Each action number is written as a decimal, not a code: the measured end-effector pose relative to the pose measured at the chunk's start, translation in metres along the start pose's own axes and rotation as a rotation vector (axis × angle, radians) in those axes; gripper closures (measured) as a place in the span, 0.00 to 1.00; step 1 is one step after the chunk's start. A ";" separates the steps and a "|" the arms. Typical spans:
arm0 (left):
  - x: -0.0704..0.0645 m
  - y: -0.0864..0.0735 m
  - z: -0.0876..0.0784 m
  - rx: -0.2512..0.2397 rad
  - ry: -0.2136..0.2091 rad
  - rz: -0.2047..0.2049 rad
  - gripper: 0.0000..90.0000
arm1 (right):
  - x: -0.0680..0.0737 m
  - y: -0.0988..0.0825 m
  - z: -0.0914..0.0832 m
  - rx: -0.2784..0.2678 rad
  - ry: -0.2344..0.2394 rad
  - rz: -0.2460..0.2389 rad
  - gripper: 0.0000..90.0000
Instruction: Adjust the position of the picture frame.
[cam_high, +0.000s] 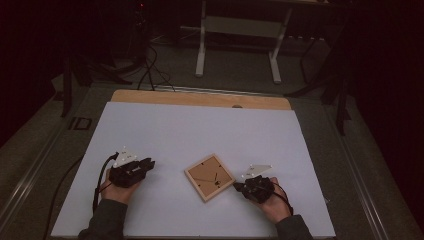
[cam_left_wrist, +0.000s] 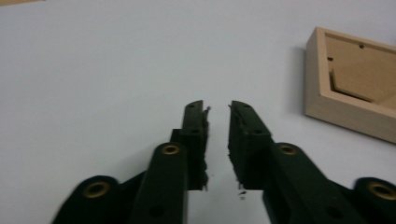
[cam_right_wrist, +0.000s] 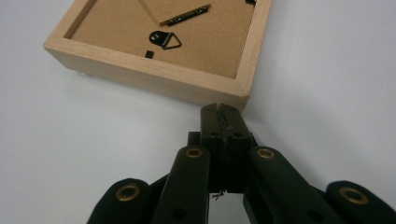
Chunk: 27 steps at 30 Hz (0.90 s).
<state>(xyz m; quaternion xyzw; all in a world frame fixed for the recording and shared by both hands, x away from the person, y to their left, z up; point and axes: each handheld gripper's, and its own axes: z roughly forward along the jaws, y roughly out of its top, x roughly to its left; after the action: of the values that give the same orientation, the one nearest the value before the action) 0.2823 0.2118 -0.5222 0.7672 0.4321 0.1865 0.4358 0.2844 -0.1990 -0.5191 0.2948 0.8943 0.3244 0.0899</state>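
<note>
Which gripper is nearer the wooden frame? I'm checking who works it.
Right. The right gripper has its shut tips at the wooden frame corner; the left gripper sits well apart.

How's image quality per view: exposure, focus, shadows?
High view: dim, corners nearly black, table readable, frame small. Left gripper view: bright, soft; frame slightly blurred. Right gripper view: sharpest on the frame, soft shadow under it; jaws dark, little detail.

The right gripper (cam_right_wrist: 223, 112), jaws pressed together, tips just beside the near corner of a square light-wood picture frame (cam_right_wrist: 154, 74) lying back-up.
</note>
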 end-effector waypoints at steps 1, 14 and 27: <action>-0.001 0.000 0.000 0.005 -0.004 0.002 0.92 | 0.000 0.000 0.000 0.003 -0.005 0.001 0.99; -0.009 0.002 0.010 0.041 -0.037 0.025 1.00 | -0.011 0.007 0.008 0.005 -0.026 0.039 1.00; -0.029 0.012 0.036 0.053 -0.069 0.030 1.00 | -0.013 0.025 0.024 -0.012 -0.032 0.062 1.00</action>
<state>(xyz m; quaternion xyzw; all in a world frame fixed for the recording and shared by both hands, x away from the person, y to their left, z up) 0.2957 0.1666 -0.5292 0.7907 0.4100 0.1548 0.4274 0.3150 -0.1782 -0.5225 0.3273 0.8812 0.3274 0.0959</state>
